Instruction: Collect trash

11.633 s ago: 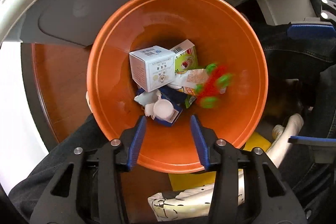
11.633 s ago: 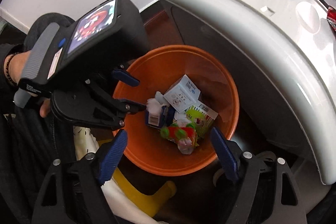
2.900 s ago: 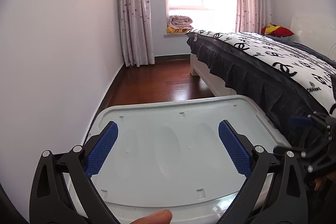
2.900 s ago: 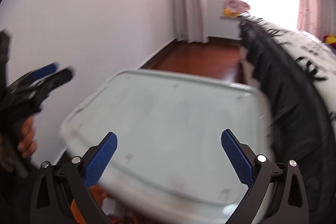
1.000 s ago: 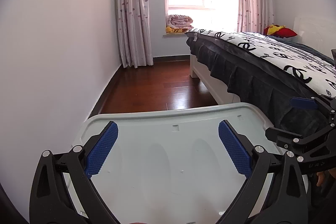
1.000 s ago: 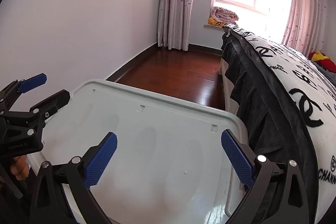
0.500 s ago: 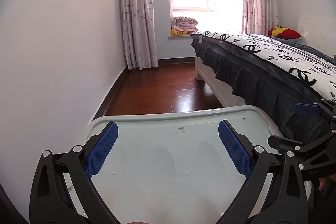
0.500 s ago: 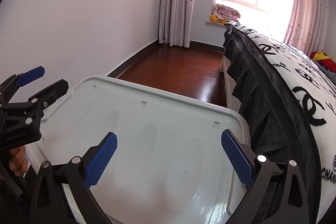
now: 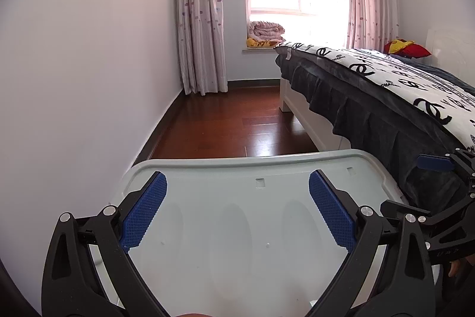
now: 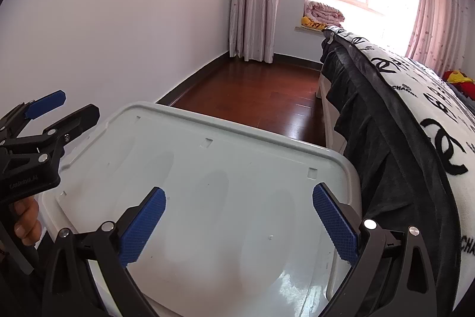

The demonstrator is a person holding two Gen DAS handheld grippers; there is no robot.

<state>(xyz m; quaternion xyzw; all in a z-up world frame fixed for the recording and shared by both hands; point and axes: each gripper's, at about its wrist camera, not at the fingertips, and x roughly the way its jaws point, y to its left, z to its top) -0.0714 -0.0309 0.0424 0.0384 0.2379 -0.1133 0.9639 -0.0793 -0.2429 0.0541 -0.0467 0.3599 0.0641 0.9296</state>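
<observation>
Grey plastic lid (image 9: 243, 230) looks stiff, light, slick; grab at rim, left gripper (image 9: 237, 210) and right gripper (image 10: 239, 223) both spread wide, empty

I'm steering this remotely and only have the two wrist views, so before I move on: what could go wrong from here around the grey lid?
1. Both grippers, left and right, hang open over the grey lid; lowering them could knock it.
2. The right gripper sits close beside the left, so a sideways move risks a clash.
3. The dark bedspread hangs right against the lid's edge; fingers sweeping there may snag it.
</observation>
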